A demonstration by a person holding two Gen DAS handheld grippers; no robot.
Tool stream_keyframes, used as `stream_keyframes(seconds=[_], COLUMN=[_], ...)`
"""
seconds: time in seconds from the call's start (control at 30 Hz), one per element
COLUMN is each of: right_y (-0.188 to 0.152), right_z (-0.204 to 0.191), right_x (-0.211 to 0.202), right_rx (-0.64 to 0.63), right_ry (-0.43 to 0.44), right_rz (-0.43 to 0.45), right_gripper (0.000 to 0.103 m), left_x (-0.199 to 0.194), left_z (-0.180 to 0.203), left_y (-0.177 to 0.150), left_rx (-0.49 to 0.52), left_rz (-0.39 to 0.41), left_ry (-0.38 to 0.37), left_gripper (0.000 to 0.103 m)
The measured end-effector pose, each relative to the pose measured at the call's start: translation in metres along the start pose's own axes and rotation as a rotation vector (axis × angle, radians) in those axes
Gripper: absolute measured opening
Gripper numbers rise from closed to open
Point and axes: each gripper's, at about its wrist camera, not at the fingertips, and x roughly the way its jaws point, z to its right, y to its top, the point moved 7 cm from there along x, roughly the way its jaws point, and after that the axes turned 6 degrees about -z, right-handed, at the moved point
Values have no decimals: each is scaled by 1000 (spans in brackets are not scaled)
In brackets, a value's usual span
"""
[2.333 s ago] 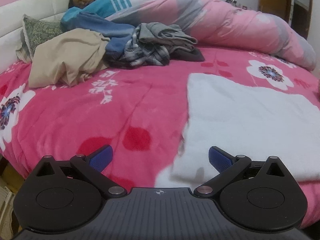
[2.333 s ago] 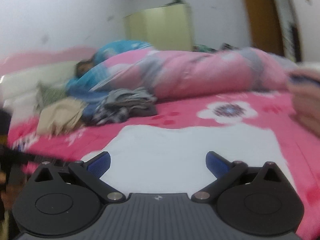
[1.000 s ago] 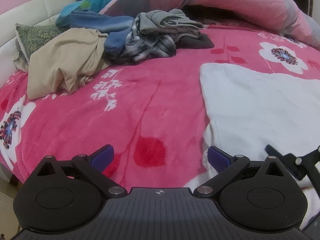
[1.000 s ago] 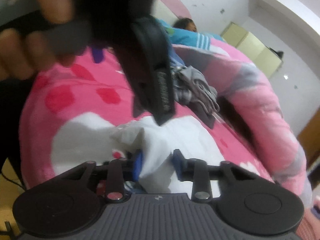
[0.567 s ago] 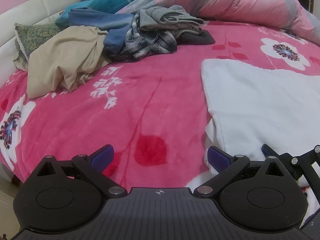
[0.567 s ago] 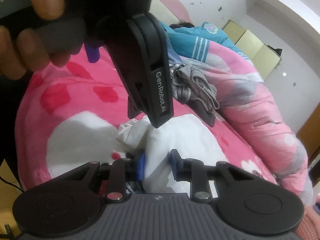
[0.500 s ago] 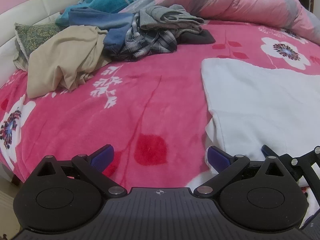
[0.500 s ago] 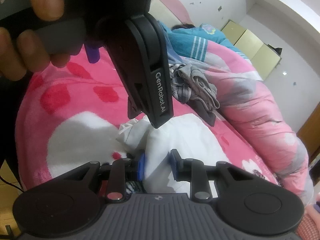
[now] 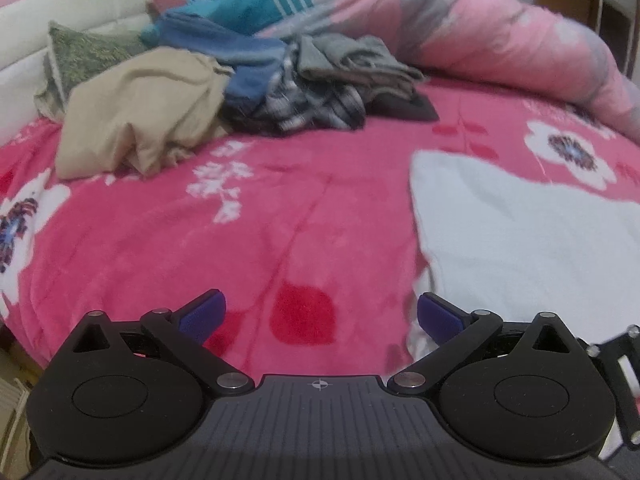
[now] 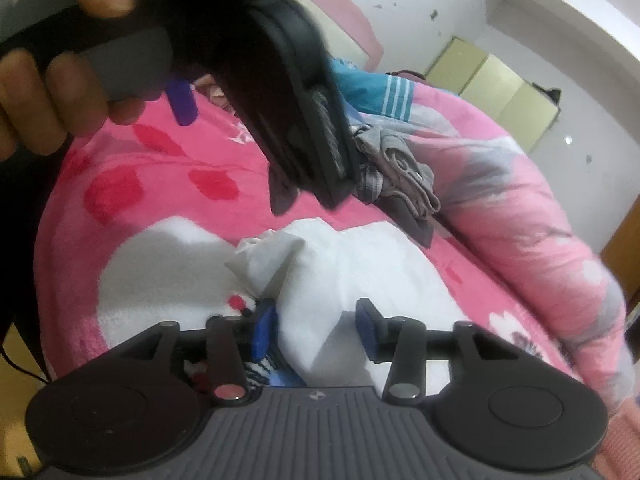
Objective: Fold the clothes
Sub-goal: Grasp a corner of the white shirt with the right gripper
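White garment point(image 9: 532, 240) lies spread on the pink floral bedspread point(image 9: 200, 248), at the near right of the bed in the left wrist view. Its left edge runs from mid-bed toward the camera, ending at a bunched corner just beside the right blue fingertip of the left gripper point(image 9: 320, 312). Those fingers are spread wide, nothing between them, poised over bare bedspread and a red blotch in the print. A broad stretch of uncovered bedspread lies ahead and to the left of them.

Right wrist view: right gripper point(image 10: 316, 330) sits at the garment's point(image 10: 360, 272) near edge. A raised fold of the white cloth stands between its fingers; the left pad point(image 10: 262, 330) touches the cloth, the right pad stands a little off it. Gap moderate, not pinched tight. Beyond the fingers the fold peaks in a crumpled corner, and the garment flattens out to the right of it. Above, close and blurred, the left gripper's black body point(image 10: 288, 120) and the hand point(image 10: 52, 92) holding its handle block much of the upper left.

Farther back: tan garment point(image 9: 140, 116), blue garment point(image 9: 240, 64), plaid shirt point(image 9: 312, 108) and grey garment point(image 9: 352, 60) heaped together. Green patterned pillow point(image 9: 84, 56) against the white headboard point(image 9: 60, 44). Pink and grey quilt point(image 9: 480, 32) along the far side.
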Motion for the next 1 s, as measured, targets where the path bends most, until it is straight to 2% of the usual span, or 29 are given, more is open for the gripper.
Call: stream_keyframes(seconds=[0.13,0.3,0.4,0.5,0.57,0.67,0.77,0.8,0.83,0.87,0.93,1.0], right_y=[-5,-9,-4,1,1,2,11,12,13,15,13,10], right_z=[4,5,-3,-16,-27,-37,-32,-26,-21,-15,-3,0], right_x=[-5,-13,-31,-45,-46,-40,-26,-23,-20,-18,-15,-15], right_rx=[54,88,59,-23,-76,-90,-65,-39,-9,21,80,79], right_ry=[12,20,47,55,50,69,80,72,63,53,44,54], right_rz=[-2,-3,42,82,78,57,48,39,28,18,-10,-24], right_gripper=[64,69,74,74,74,73,72,69,60,57,57,57], left_x=[0,-1,-2,-2,-1,0,-1,-2,-3,-4,-5,-4], left_z=[-2,-1,-3,-12,-20,-29,-35,-36,-38,-40,-43,-47], left_y=[2,-2,-3,-3,-4,-6,-9,-10,-10,-11,-11,-10], left_rx=[24,6,-9,-49,-77,-112,-128,-130,-131,-133,-139,-151], left_rz=[22,-1,-10,-18,-32,-48,-53,-52,-49,-43,-31,-24], left_ry=[14,-26,-50,-59,-56,-57,-77,-85,-91,-98,-112,-121], left_gripper=[103,103,103,103,103,103,103,103,103,103,103,103])
